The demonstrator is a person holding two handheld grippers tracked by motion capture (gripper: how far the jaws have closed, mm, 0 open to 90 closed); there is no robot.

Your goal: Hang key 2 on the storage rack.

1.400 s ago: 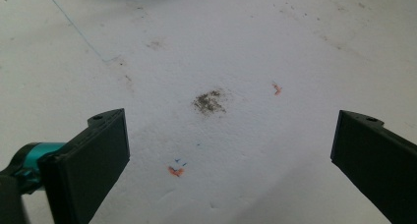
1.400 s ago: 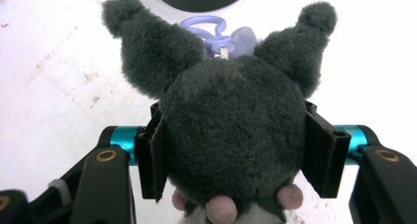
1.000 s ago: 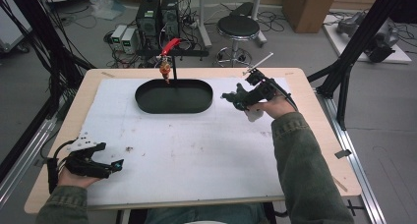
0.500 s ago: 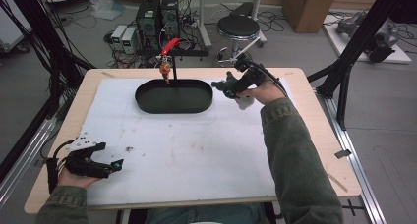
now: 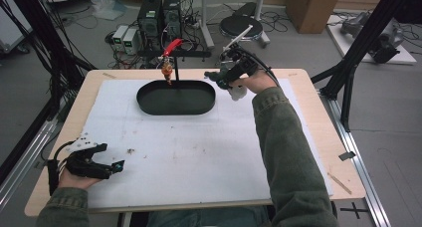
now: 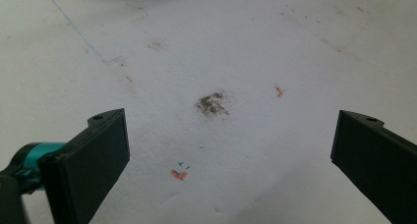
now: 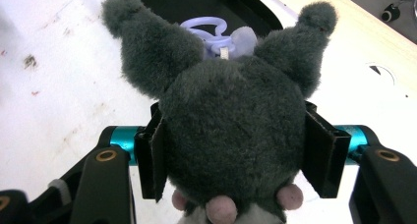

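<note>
Left gripper (image 5: 115, 168) low at the near left, fingers wide apart; right gripper (image 5: 213, 76) raised, fingers clamped.

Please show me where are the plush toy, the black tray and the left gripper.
plush toy (image 7: 231, 121), right gripper view, middle of its grey head
black tray (image 5: 149, 107), high view, near rim
left gripper (image 5: 115, 169), high view, between its fingertips

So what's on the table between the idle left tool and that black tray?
Nothing but bare white mat with small stains, in the high view, between left tool and tray.

even, dim overhead light, soft shadows, mild blur; the white mat (image 5: 189, 142) looks bright, slightly washed out.
</note>
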